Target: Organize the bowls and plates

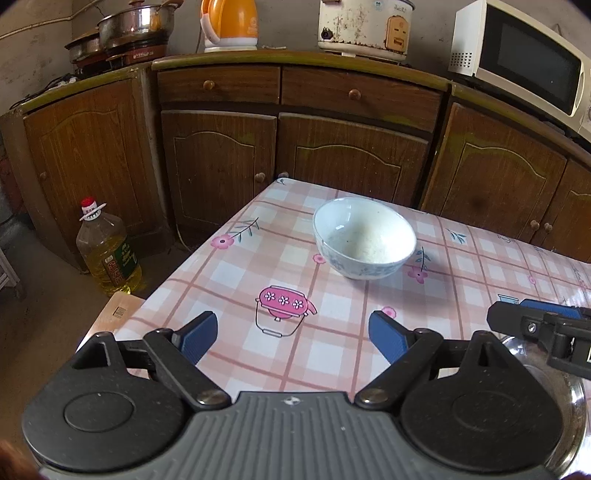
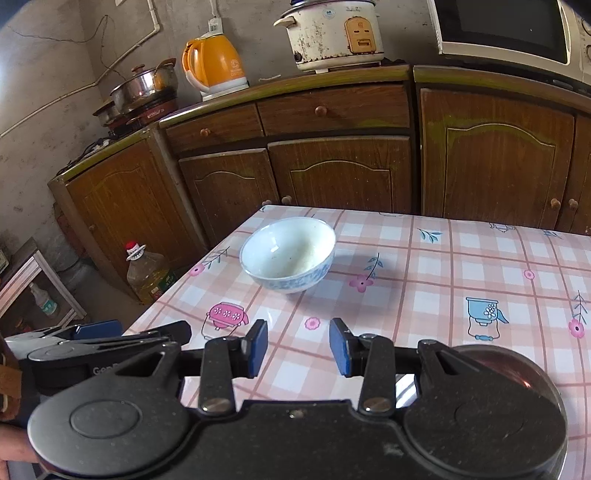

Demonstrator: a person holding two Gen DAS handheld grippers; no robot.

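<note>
A white bowl with a blue pattern (image 1: 364, 238) (image 2: 288, 254) stands upright on the pink checked tablecloth (image 1: 258, 258) near the table's far left corner. My left gripper (image 1: 291, 338) is wide open, short of the bowl, with nothing between its fingers. My right gripper (image 2: 298, 347) has its jaws partly apart over bare cloth, also short of the bowl and holding nothing. Each shows in the other's view: the right gripper (image 1: 524, 310) at the right edge, the left gripper (image 2: 136, 330) at the left. A shiny steel dish (image 1: 569, 398) (image 2: 517, 365) lies near the front right, mostly hidden by the gripper bodies.
Wooden cabinets (image 1: 221, 155) stand close behind the table, carrying an orange kettle (image 1: 231, 22), a rice cooker (image 1: 364, 26), a microwave (image 1: 524, 55) and steel pots (image 1: 133, 26). An oil bottle (image 1: 107, 254) stands on the floor left of the table's edge, near a cardboard box (image 1: 118, 314).
</note>
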